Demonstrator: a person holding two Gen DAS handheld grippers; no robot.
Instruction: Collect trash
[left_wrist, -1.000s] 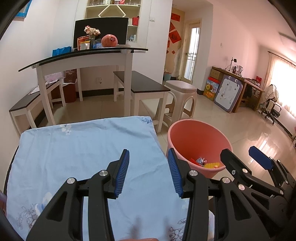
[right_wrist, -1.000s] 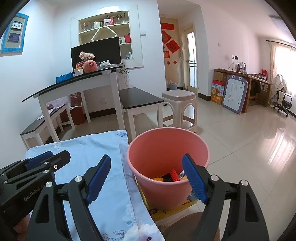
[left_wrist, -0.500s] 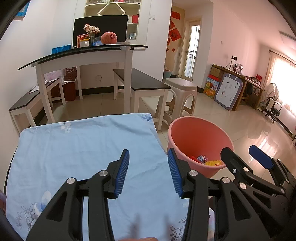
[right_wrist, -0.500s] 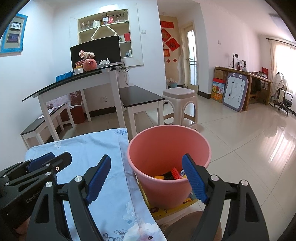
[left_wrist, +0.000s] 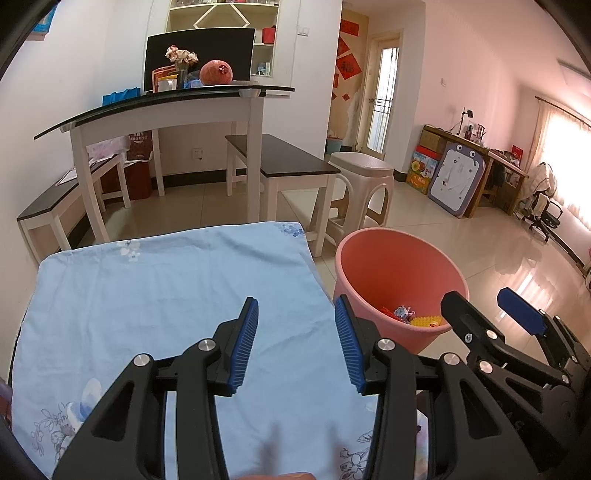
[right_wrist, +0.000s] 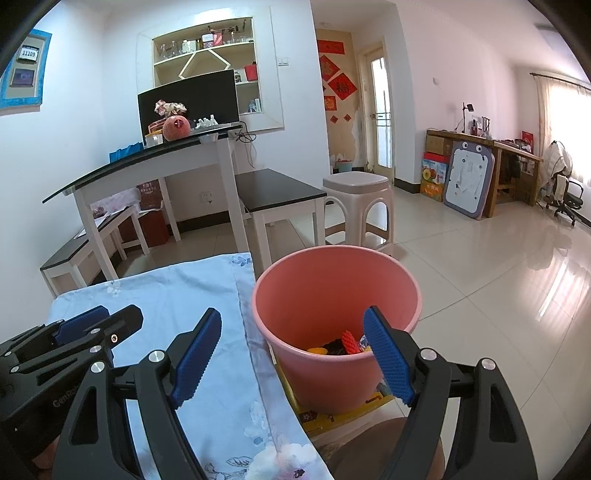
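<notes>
A pink bin (left_wrist: 391, 273) (right_wrist: 332, 295) stands on the floor just right of a table under a light blue floral cloth (left_wrist: 155, 295) (right_wrist: 207, 295). Red, yellow and wrapper scraps (left_wrist: 410, 315) (right_wrist: 341, 345) lie at its bottom. My left gripper (left_wrist: 295, 343) hangs open over the cloth with nothing between its blue pads. My right gripper (right_wrist: 291, 354) is open too, spread wide in front of the bin's near rim, empty. Each gripper shows in the other's view: the right one (left_wrist: 517, 321) at lower right, the left one (right_wrist: 96, 321) at lower left.
A glass-topped white table (left_wrist: 166, 107) with a monitor, flowers and a red fruit stands ahead. Dark benches (left_wrist: 280, 158) and a beige plastic stool (left_wrist: 362, 173) sit behind the bin. A desk and a drawing board (left_wrist: 456, 177) line the far right wall. Tiled floor (right_wrist: 480, 277) lies right of the bin.
The views have shifted very slightly; both grippers stay open and empty, and the bin and cloth have not moved.
</notes>
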